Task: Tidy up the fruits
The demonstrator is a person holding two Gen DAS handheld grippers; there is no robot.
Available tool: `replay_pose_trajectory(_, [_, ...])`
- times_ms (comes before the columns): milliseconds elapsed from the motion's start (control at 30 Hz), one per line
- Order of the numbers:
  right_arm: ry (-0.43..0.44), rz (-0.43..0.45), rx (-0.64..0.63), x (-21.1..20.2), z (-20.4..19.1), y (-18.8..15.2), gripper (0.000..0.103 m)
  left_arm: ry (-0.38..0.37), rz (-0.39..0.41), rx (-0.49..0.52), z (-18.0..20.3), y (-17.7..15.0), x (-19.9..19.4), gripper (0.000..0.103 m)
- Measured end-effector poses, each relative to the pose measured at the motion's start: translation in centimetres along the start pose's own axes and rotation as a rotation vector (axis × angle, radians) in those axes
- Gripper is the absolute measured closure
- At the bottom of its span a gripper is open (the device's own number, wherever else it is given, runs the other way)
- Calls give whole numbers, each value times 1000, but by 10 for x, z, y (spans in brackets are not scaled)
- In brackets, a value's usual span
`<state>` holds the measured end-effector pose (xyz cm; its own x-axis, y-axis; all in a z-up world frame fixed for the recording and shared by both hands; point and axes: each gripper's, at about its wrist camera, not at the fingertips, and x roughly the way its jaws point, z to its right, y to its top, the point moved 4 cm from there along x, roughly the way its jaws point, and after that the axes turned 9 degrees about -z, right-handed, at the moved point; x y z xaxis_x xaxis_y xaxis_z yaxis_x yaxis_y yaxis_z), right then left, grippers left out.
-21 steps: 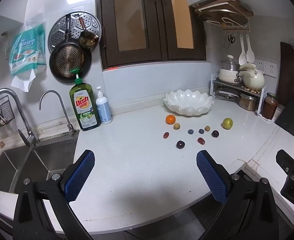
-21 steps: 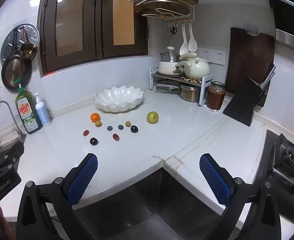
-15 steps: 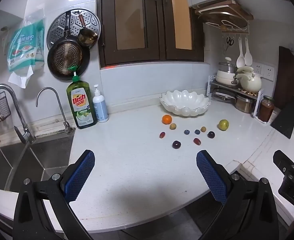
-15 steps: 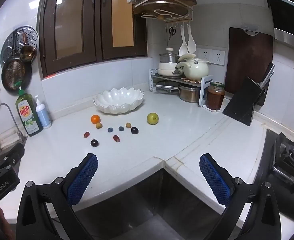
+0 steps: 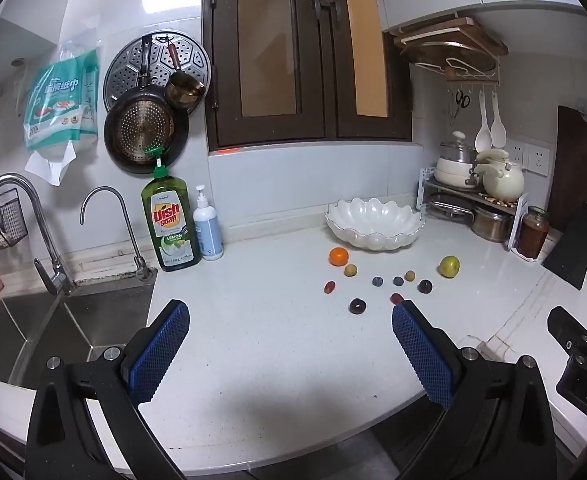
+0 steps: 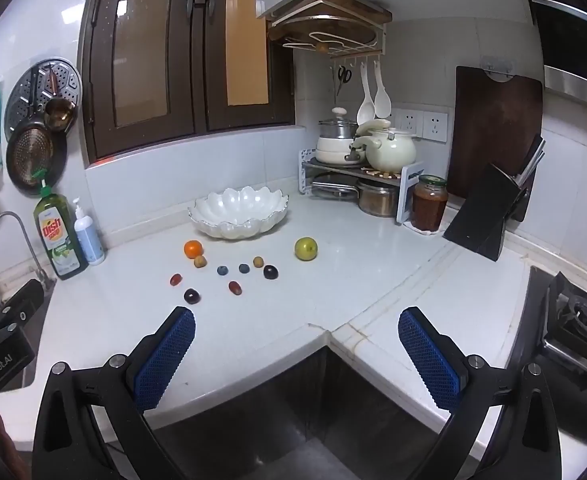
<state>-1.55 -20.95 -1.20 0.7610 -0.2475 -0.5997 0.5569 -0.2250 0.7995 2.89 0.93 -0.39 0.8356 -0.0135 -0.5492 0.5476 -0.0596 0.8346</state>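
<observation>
Several small fruits lie scattered on the white counter in front of a scalloped white bowl [image 5: 374, 223] [image 6: 239, 212]. Among them are an orange [image 5: 338, 256] [image 6: 193, 249], a green fruit [image 5: 448, 266] [image 6: 305, 248], two blueberries [image 6: 222, 270], dark plums [image 5: 357, 306] [image 6: 191, 296] and red grapes [image 6: 235, 287]. The bowl looks empty. My left gripper [image 5: 289, 318] stands open over the bare counter, well short of the fruits. My right gripper [image 6: 296, 326] is open too, above the counter's front corner, nothing between its fingers.
A sink [image 5: 41, 328] with two taps lies at the left. Dish soap [image 5: 170, 220] and a pump bottle [image 5: 208, 230] stand by the wall. A pot rack [image 6: 357, 176], a jar [image 6: 428, 207], a knife block [image 6: 489, 216] and a stove [image 6: 573, 320] fill the right side.
The left wrist view has shifted slightly, so the fruits and bowl sit a little lower and nearer. The right view is almost unchanged. Both grippers stay open.
</observation>
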Motion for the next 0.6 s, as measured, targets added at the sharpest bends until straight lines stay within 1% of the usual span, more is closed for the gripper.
replay_pose_trajectory(167, [-5, 15, -1, -3, 2, 0, 0, -4, 0, 1, -1, 1, 1, 0])
replay_pose_trajectory(600, [-12, 19, 9, -4, 7, 0, 0, -1, 28, 13, 5, 2, -3, 0])
